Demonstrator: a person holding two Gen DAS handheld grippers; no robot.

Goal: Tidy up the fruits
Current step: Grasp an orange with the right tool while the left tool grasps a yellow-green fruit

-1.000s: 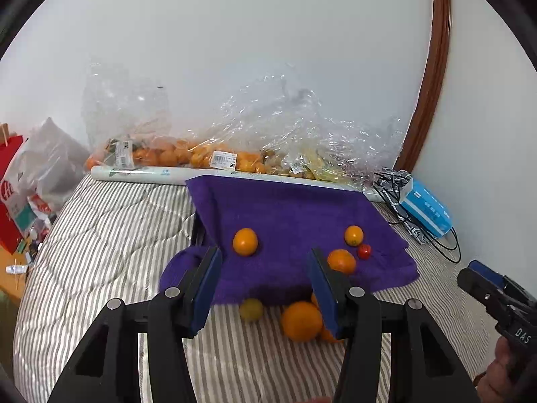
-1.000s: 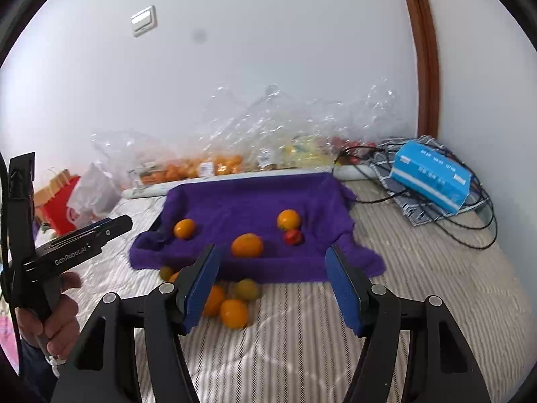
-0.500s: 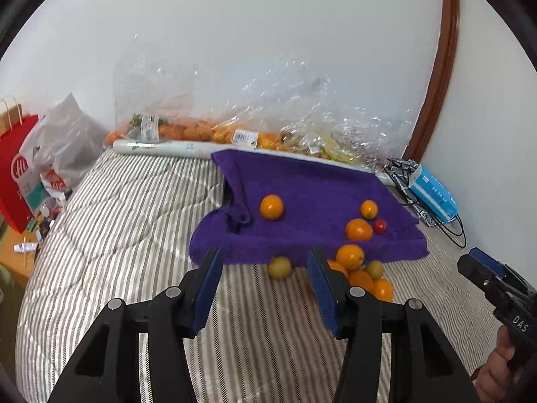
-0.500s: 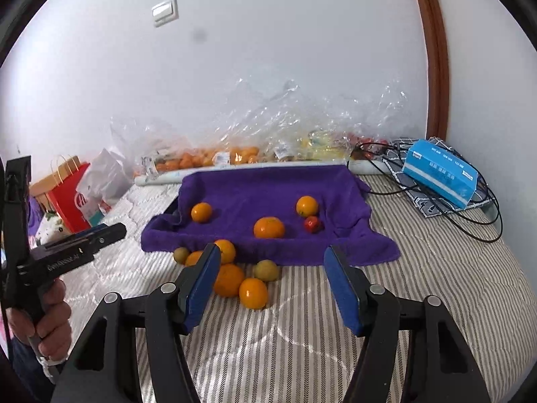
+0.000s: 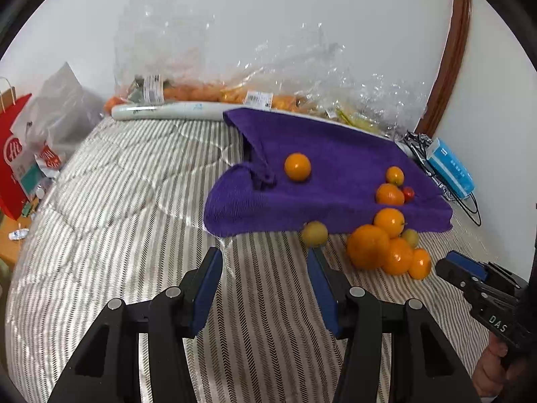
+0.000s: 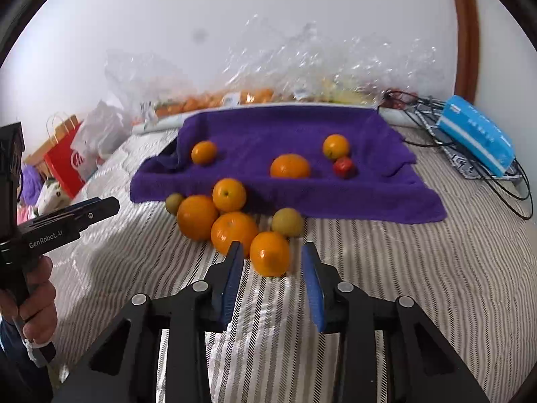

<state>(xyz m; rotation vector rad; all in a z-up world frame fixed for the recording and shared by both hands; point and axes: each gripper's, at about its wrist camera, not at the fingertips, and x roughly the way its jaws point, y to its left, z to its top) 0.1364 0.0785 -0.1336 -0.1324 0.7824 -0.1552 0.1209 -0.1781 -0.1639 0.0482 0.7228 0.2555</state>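
Note:
A purple towel (image 6: 288,134) (image 5: 335,154) lies on the striped bed and holds three oranges (image 6: 290,166) and a small red fruit (image 6: 343,167). In front of it sits a pile of oranges (image 6: 231,230) (image 5: 367,247) with two yellow-green fruits (image 6: 287,222) (image 5: 314,233). My right gripper (image 6: 272,252) is open, its fingers on either side of the nearest orange (image 6: 269,253) without touching it. My left gripper (image 5: 263,258) is open and empty, over the bed just before the towel's front edge.
Clear plastic bags of oranges (image 5: 201,94) and a white roll (image 5: 167,111) lie along the wall. A blue box (image 6: 476,132) and black cables (image 6: 503,181) sit at right. A red paper bag (image 5: 13,154) stands left of the bed.
Both grippers have drawn nearer the fruit. The right gripper moved down and forward and now straddles the front orange. The left gripper shifted left, so the pile sits to its right.

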